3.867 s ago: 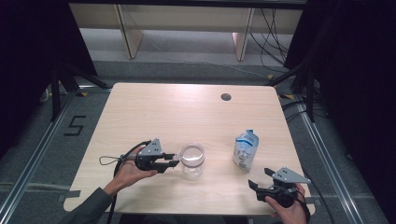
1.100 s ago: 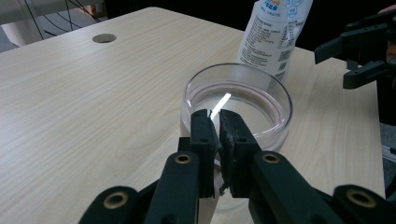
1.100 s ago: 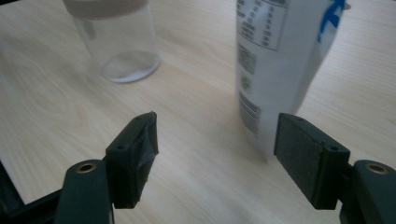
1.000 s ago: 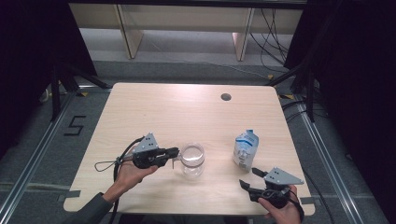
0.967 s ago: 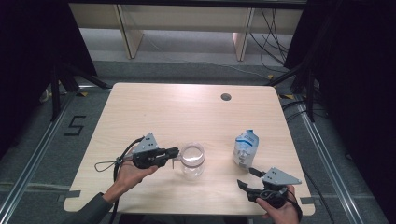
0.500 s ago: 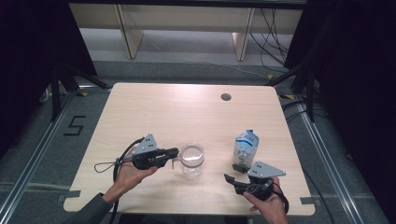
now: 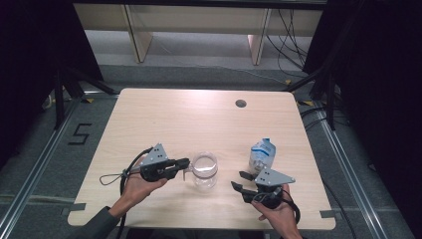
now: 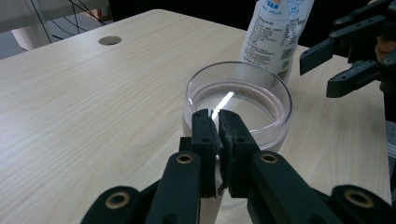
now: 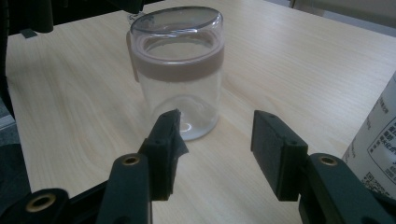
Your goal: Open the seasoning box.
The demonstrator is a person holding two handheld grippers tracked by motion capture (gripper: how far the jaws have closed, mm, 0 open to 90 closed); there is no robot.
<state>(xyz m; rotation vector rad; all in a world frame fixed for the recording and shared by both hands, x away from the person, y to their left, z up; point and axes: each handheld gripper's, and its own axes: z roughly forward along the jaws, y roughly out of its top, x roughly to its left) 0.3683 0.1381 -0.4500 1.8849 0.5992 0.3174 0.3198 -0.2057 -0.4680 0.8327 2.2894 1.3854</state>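
Note:
A clear glass jar (image 7: 204,170) with a pinkish band and a clear lid stands near the table's front middle. My left gripper (image 7: 185,163) lies level at the jar's left side. Its jaws are shut on a thin tab at the jar's rim (image 8: 214,121). To the jar's right my right gripper (image 7: 238,179) points at the jar (image 9: 180,70) from a short way off. Its jaws have just been closing and stand open with nothing between them (image 9: 212,126). It also appears far right in the left gripper view (image 8: 317,74).
A plastic bottle (image 7: 261,153) with a blue and white label stands just right of the jar, close behind my right gripper. The wooden table (image 7: 199,119) has a round cable hole (image 7: 241,103) at the back right. Bare wood lies behind the jar.
My right gripper has slid left from the table's front right corner toward the jar, and its jaws have narrowed. The left gripper and jar have kept still.

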